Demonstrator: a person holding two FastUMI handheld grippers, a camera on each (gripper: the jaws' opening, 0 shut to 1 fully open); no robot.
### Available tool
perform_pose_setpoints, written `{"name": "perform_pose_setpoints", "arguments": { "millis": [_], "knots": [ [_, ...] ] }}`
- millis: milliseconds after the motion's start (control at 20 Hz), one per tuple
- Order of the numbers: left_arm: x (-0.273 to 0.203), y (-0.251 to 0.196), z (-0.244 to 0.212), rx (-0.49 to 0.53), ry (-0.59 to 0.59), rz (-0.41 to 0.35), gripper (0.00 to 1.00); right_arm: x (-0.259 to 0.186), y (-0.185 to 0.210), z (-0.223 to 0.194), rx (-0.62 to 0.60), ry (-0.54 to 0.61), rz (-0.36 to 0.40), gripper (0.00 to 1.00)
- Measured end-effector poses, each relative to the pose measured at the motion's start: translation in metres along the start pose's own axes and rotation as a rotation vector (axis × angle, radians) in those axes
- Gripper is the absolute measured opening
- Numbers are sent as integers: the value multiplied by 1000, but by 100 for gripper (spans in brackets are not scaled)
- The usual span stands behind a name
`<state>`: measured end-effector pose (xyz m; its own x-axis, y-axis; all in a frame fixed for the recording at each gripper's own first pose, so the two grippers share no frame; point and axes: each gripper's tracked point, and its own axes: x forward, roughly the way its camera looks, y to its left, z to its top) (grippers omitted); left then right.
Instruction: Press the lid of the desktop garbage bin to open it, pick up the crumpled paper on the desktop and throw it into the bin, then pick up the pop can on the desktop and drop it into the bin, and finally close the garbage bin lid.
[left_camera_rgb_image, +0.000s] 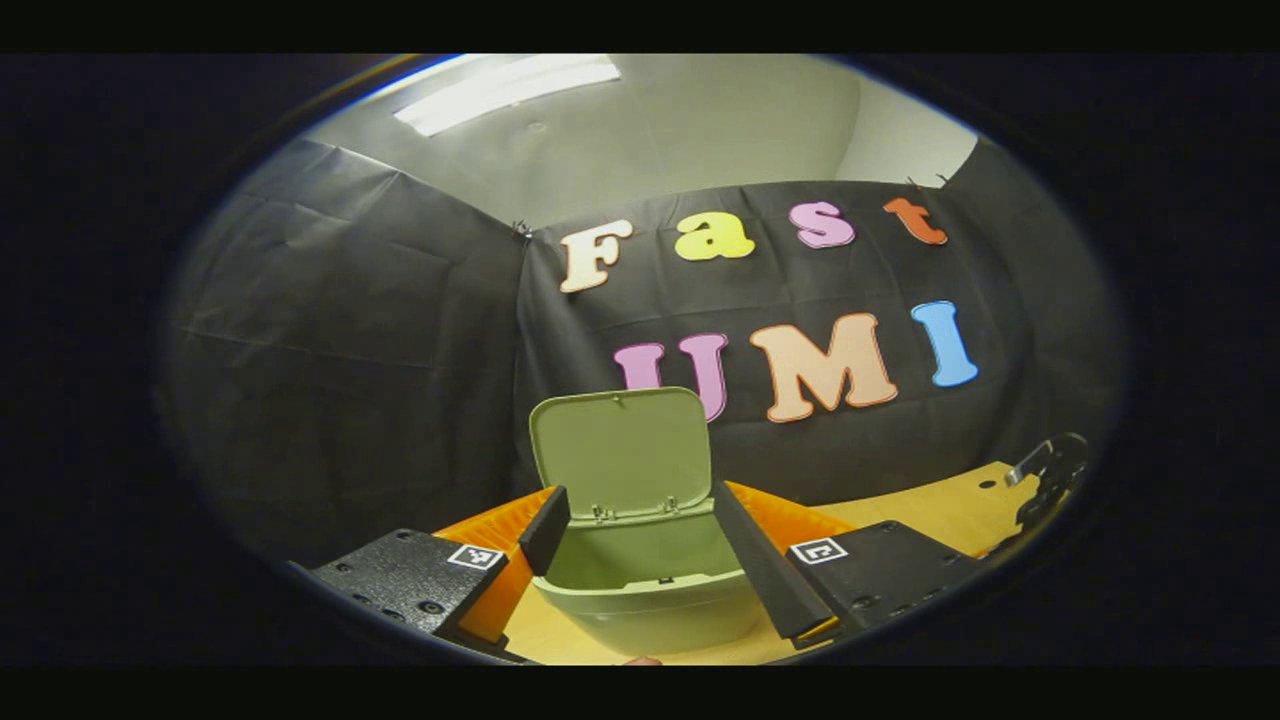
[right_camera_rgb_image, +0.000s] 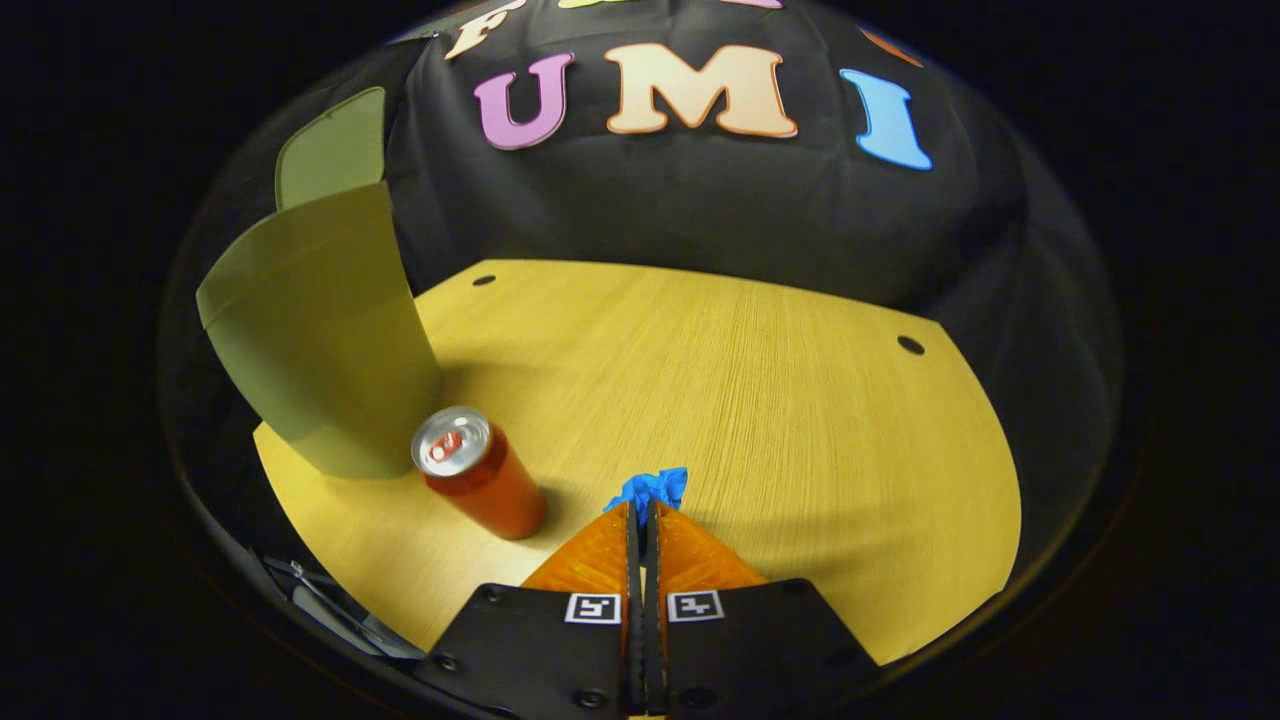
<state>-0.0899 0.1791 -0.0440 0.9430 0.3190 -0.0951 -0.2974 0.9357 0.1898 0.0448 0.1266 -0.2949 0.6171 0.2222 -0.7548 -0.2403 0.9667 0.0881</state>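
The green desktop bin (left_camera_rgb_image: 650, 600) stands with its lid (left_camera_rgb_image: 622, 452) swung up and its inside showing. My left gripper (left_camera_rgb_image: 640, 495) is open just in front of it, one finger on each side of the bin's mouth, holding nothing. In the right gripper view the bin (right_camera_rgb_image: 320, 340) stands at the left with its raised lid (right_camera_rgb_image: 335, 145) behind. A red pop can (right_camera_rgb_image: 480, 485) stands upright beside the bin's base. My right gripper (right_camera_rgb_image: 641, 510) is shut on a blue crumpled paper (right_camera_rgb_image: 652, 488), which sticks out past the fingertips over the wooden desktop (right_camera_rgb_image: 760, 400).
The wooden desktop (left_camera_rgb_image: 940, 505) has small dark holes (right_camera_rgb_image: 910, 345) near its back edge. Black cloth walls close in the back and sides. The other gripper (left_camera_rgb_image: 1045, 475) shows at the far right of the left gripper view.
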Motion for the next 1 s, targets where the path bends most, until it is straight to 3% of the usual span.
{"name": "perform_pose_setpoints", "arguments": {
  "millis": [50, 500, 750, 1000],
  "knots": [
    [0, 1, -2, 0, 4, 2, 88, -5, 2, 14, -8, -33, 0, 2],
    [-4, 17, -18, 18, 31, 22, 93, -59, 78, 178, -139, -398, 113, 2],
    [-10, 39, -29, 26, 54, 54, 90, -84, 153, 218, -184, -496, 268, 2],
    [-14, 70, -35, 45, 65, 99, 89, -85, 226, 218, -282, -495, 372, 3]
  ]
}}
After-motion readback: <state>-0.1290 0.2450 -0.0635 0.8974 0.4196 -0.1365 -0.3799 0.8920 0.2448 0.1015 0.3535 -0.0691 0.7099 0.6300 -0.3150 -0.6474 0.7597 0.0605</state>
